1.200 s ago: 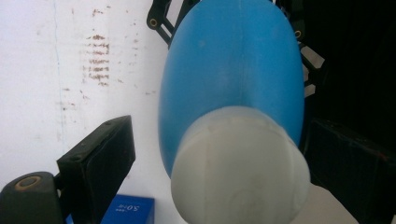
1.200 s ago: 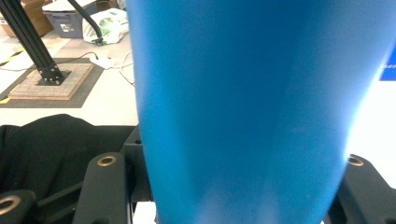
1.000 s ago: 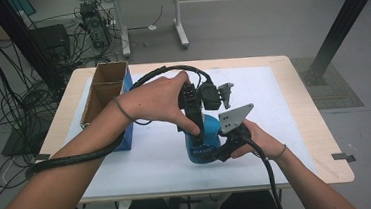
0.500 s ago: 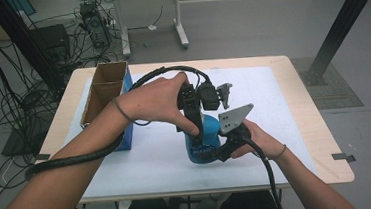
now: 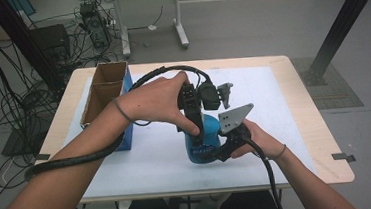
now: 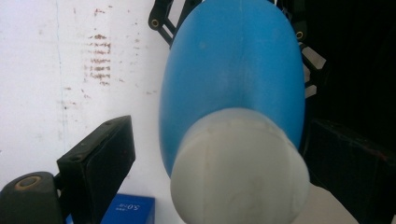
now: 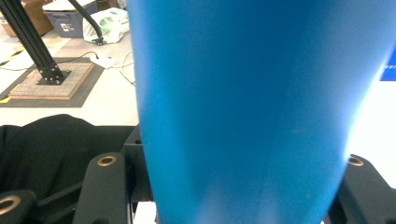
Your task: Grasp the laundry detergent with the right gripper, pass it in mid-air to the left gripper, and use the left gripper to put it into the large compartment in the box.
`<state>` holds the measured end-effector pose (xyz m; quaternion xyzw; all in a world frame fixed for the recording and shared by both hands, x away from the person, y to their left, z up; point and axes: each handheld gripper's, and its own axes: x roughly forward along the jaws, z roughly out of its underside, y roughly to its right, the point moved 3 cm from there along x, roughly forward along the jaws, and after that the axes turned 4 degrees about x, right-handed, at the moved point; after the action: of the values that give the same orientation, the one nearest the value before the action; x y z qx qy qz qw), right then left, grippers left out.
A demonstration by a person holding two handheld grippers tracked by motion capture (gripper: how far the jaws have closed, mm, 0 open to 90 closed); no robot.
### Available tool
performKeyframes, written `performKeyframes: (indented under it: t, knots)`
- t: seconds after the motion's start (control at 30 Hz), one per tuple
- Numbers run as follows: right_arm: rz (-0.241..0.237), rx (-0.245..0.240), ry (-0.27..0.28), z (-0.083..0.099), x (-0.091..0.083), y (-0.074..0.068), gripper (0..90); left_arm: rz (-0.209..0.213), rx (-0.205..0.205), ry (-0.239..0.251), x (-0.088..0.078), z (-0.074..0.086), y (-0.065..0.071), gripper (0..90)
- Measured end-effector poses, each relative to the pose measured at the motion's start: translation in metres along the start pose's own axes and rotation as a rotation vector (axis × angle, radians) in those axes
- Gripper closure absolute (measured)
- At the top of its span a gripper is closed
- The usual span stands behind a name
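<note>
While clamped, smooth oval blue bottle [image 5: 202,142], frosted white cap [image 6: 239,168].

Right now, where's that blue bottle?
In the high view the blue bottle stands near the table's front middle, held by the right gripper, with the left gripper over its white cap.

- The table [image 5: 293,101] is seen from a fixed high view, facing forward and down.
- The blue bottle [image 6: 233,74] and its white cap [image 6: 238,168] are looked at from just above, at very close range, in the left gripper view.
- The blue bottle [image 7: 243,107] is faced side-on in the right gripper view, nearly touching the lens.
- The bottle [image 5: 204,140] is shared by all three views.
</note>
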<state>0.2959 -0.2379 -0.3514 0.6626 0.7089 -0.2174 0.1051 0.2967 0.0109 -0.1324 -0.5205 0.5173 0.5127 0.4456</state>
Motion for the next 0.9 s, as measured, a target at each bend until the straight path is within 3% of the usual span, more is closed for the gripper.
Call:
performKeyframes:
  t: [0.9]
  knots:
    - [0.003,-0.020,0.012,-0.0039,-0.0030,-0.0021,40.6,0.000,-0.003,-0.005,0.0041,-0.0056,0.0019,16.2]
